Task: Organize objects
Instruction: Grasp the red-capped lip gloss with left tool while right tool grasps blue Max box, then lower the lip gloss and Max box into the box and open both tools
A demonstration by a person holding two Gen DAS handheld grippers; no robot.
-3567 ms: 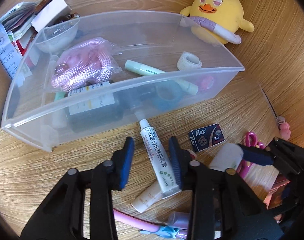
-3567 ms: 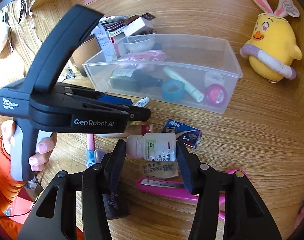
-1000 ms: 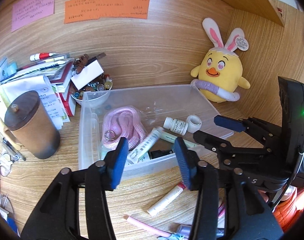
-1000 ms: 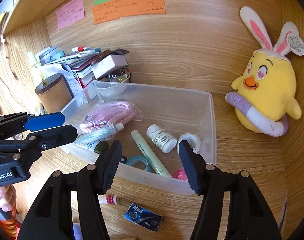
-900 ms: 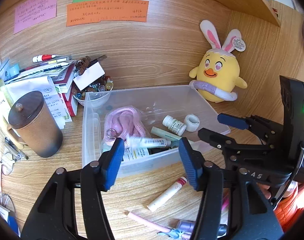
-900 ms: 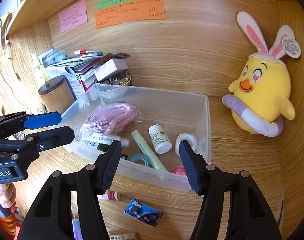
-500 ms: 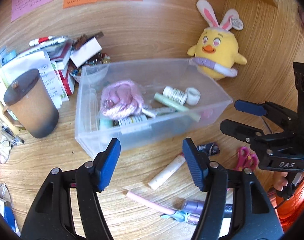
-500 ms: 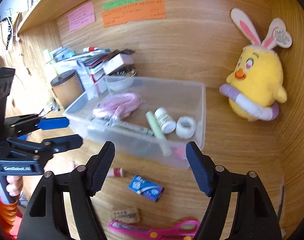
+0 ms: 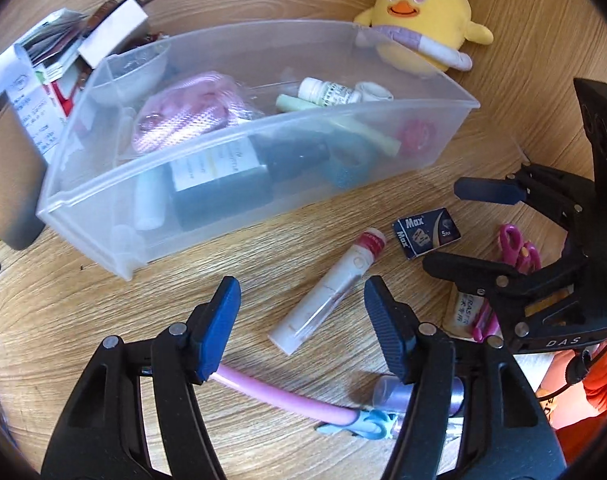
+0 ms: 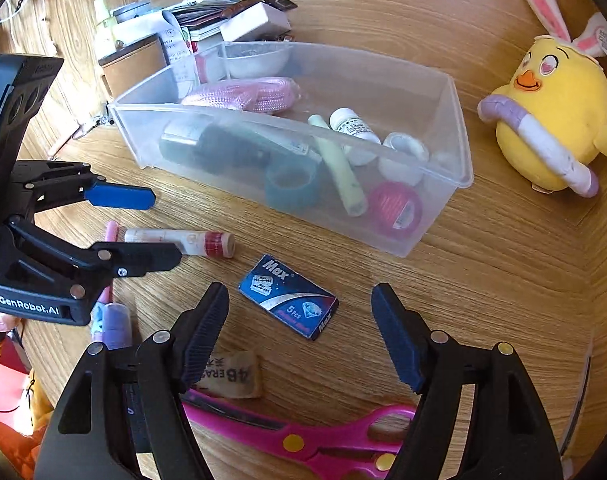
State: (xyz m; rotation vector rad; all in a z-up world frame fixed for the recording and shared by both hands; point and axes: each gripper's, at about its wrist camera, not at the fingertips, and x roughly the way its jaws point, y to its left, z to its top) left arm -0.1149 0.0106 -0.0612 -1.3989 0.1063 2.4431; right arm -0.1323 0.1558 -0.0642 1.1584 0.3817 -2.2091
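Holding rope (image 10: 243, 96), bottles and tape, bin (image 10: 459, 152) sits beyond both spread, empty hand-held grippers.

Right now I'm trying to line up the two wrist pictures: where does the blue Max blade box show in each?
Left wrist view: the blue Max blade box lies on the desk at right of centre, past the right fingertip, beside the tube's red-banded end.
Right wrist view: the box lies at centre, on the desk between the open fingers.
Shared landmark: the clear plastic bin, just behind the box in both.
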